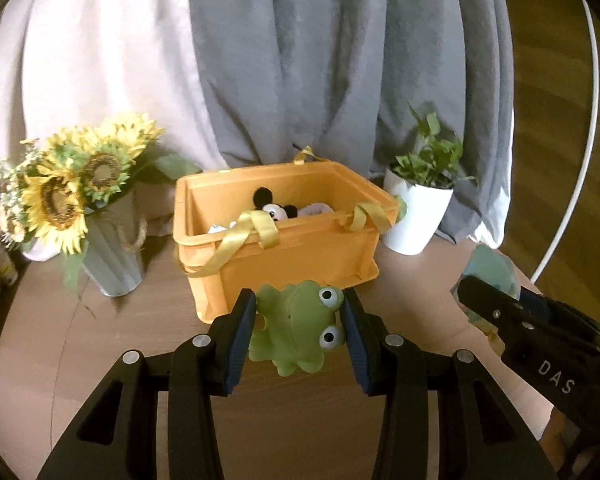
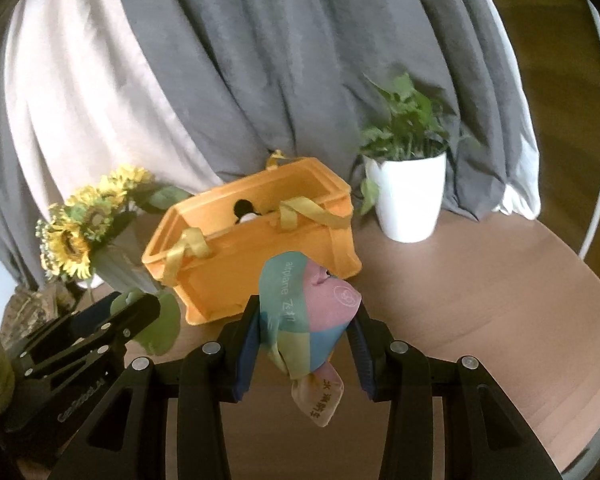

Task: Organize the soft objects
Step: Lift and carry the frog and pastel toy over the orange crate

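My left gripper (image 1: pixel 299 330) is shut on a green frog plush (image 1: pixel 296 328) with bulging eyes, held above the table just in front of the orange bin (image 1: pixel 300 248). My right gripper (image 2: pixel 305 340) is shut on a pastel patchwork cloth toy (image 2: pixel 300 320) with printed words, held in front of the same orange bin (image 2: pixel 236 264). Inside the bin lie a black-and-white mouse plush (image 1: pixel 274 208) and other soft items, partly hidden by the rim. The right gripper shows at the right of the left wrist view (image 1: pixel 540 344); the left gripper shows at the lower left of the right wrist view (image 2: pixel 72 344).
A grey vase of sunflowers (image 1: pixel 72 196) stands left of the bin. A white pot with a green plant (image 1: pixel 420 208) stands to its right. Grey and pale curtains hang behind. The round wooden table (image 2: pixel 480 288) has a white rim at the right.
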Demonstrator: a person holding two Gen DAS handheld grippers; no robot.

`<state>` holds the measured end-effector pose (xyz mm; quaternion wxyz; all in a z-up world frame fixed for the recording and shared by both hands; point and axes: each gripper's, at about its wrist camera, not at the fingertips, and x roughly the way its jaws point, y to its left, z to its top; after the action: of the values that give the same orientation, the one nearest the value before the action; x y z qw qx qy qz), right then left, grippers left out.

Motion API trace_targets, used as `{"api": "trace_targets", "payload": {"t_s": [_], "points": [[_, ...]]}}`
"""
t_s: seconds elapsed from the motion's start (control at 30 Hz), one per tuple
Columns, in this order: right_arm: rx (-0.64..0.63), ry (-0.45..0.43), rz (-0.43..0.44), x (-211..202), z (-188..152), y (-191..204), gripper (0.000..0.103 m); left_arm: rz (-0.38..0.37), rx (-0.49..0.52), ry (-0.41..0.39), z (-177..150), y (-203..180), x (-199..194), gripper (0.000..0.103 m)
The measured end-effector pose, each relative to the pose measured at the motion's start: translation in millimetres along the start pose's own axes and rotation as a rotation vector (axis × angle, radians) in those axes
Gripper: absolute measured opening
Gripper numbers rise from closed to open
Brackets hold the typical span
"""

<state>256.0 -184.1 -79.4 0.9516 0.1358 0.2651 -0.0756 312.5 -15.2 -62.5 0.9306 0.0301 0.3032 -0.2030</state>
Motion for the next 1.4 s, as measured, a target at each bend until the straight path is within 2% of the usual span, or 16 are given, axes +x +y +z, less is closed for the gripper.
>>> {"api": "trace_targets", "payload": {"t_s": [0.37, 0.7, 1.13, 1.4], "points": [[-0.075, -0.047, 0.102, -11, 26, 0, 0.042, 0.095, -0.057, -0.096, 14, -9, -27, 0.042], [-0.122, -0.079, 0.177, -9, 47, 0, 0.042, 0.145, -0.079, -0.164, 33, -14, -34, 0.042], [-0.135, -0.138, 0.220, 11, 83, 4, 0.042, 0.170, -0.078, -0.232, 69, -8, -16, 0.042], [-0.154, -0.161, 0.237, 37, 107, 11, 0.042, 0.184, -0.076, -0.243, 92, 2, 9, 0.042]]}}
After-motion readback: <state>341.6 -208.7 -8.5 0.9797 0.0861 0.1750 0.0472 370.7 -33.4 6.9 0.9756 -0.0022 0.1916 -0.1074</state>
